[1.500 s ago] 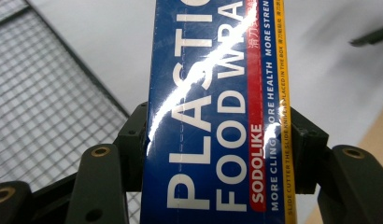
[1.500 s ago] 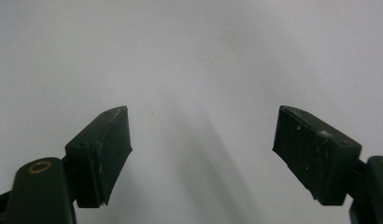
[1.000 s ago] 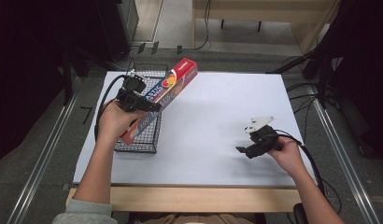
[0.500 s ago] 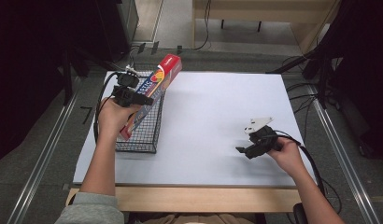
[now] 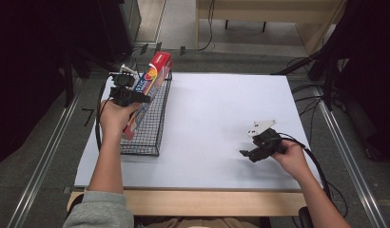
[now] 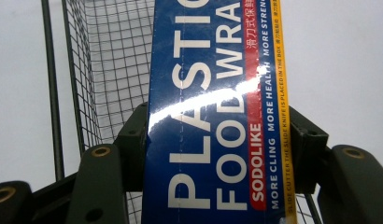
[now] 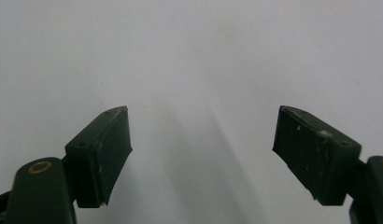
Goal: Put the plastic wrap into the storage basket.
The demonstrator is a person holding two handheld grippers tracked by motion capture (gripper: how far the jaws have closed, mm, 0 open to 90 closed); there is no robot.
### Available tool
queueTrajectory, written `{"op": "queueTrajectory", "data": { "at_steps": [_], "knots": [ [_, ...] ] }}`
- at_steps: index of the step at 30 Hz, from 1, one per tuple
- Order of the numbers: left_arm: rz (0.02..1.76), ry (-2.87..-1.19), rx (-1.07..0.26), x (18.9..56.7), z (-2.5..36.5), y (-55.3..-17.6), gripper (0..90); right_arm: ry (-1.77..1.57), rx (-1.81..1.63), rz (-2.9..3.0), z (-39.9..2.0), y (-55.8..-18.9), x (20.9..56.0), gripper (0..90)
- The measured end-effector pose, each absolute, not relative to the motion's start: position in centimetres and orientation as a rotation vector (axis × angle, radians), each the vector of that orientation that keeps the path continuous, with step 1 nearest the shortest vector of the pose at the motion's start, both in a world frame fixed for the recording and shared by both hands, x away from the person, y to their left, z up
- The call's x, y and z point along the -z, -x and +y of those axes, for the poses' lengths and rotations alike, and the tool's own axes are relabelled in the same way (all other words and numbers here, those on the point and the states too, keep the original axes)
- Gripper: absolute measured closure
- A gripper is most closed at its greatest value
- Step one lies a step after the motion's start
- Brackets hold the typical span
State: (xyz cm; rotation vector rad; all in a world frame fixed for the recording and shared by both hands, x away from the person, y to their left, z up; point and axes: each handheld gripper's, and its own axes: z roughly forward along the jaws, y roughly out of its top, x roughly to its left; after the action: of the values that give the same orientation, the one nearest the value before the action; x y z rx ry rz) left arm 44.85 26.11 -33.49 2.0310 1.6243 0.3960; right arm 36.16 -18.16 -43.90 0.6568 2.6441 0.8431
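High view: we have the plastic wrap box (image 5: 146, 93) clamped in the left gripper (image 5: 128, 93), tilted over the wire basket (image 5: 155, 124), lower end inside, red top end past the far rim. Not seated yet; lowering and release remain. Right gripper (image 5: 252, 153) idles over the white table (image 5: 217, 114).

Left gripper view: jaws pinch the box (image 6: 217, 121) on both long sides, basket mesh (image 6: 105, 60) behind.

Right gripper view: jaws apart, nothing between.
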Motion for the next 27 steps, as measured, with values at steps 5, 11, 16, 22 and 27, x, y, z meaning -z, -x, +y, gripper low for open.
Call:
{"op": "queueTrajectory", "data": {
  "at_steps": [5, 11, 16, 22, 27],
  "knots": [
    [1.679, -2.034, -0.408, 34.1, 26.5, -45.1, 40.1, -0.657, -0.843, 2.643, -18.1, -36.2, 43.9, 19.7],
    [1.733, -2.006, -0.420, 35.1, 26.4, -45.7, 40.0, -0.654, -0.843, 2.646, -18.1, -36.2, 43.9, 19.7],
    [1.745, -2.011, -0.420, 36.1, 26.5, -46.0, 39.9, -0.656, -0.843, 2.648, -18.1, -36.2, 43.9, 19.7],
    [1.773, -2.030, -0.463, 37.1, 26.3, -46.2, 39.9, -0.658, -0.843, 2.645, -18.2, -36.2, 43.9, 19.7],
    [1.776, -2.036, -0.483, 37.1, 26.0, -46.2, 39.9, -0.647, -0.837, 2.652, -18.1, -36.2, 43.9, 19.7]
  ]
}}
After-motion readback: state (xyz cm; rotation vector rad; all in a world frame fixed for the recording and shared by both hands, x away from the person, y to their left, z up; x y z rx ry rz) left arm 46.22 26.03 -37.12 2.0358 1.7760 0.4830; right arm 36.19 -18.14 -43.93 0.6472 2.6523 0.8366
